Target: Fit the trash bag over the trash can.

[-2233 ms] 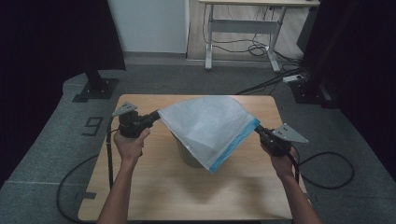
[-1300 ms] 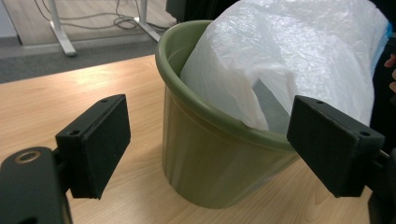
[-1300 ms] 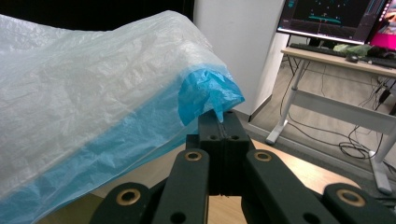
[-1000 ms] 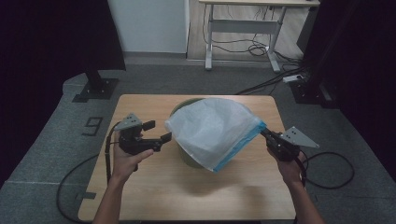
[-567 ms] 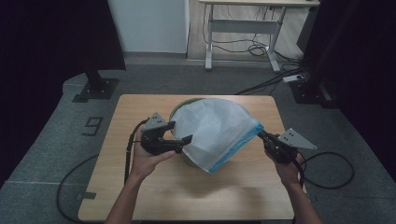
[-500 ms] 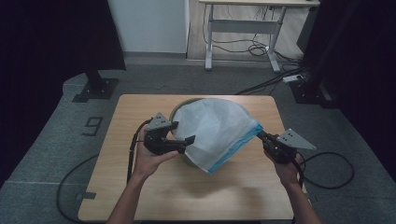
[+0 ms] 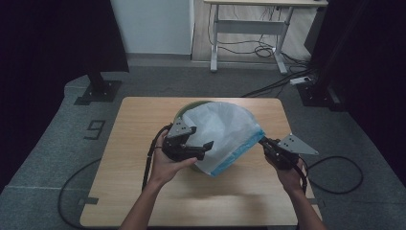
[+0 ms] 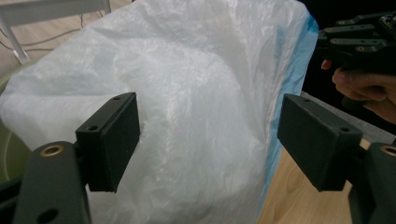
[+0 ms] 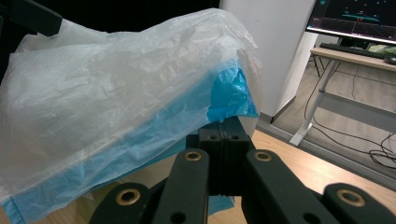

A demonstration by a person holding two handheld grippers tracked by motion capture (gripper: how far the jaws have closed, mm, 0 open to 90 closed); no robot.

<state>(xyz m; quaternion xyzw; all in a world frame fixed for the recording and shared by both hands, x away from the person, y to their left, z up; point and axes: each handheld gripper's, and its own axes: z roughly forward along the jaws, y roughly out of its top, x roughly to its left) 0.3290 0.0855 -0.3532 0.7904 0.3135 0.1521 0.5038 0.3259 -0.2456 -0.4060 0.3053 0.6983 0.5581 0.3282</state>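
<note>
A white plastic bag (image 7: 222, 129) with a blue hem (image 7: 237, 153) drapes over a green round bin (image 7: 191, 106) in the middle of the wooden table (image 7: 124, 191). My right gripper (image 7: 263, 142) is shut on the bag's blue edge (image 9: 229, 95) at its right corner and holds it up. My left gripper (image 7: 207, 146) is open at the bag's left front side; its two pads (image 8: 112, 140) stand wide apart with the white film (image 8: 201, 140) just beyond them. The bin's green rim (image 8: 7, 149) peeks out at the left of the left gripper view.
The other hand and its gripper (image 8: 359, 51) appear far right in the left gripper view. Beyond the table stand a white desk frame (image 7: 249, 28) with cables, a black stand base (image 7: 98, 88) at left, and a desk with a monitor (image 9: 355, 18).
My left gripper let go of the bag's left corner, swung in from the table's left side to the bag's front, and opened. The bag slumped over the bin; my right gripper kept its hold.
</note>
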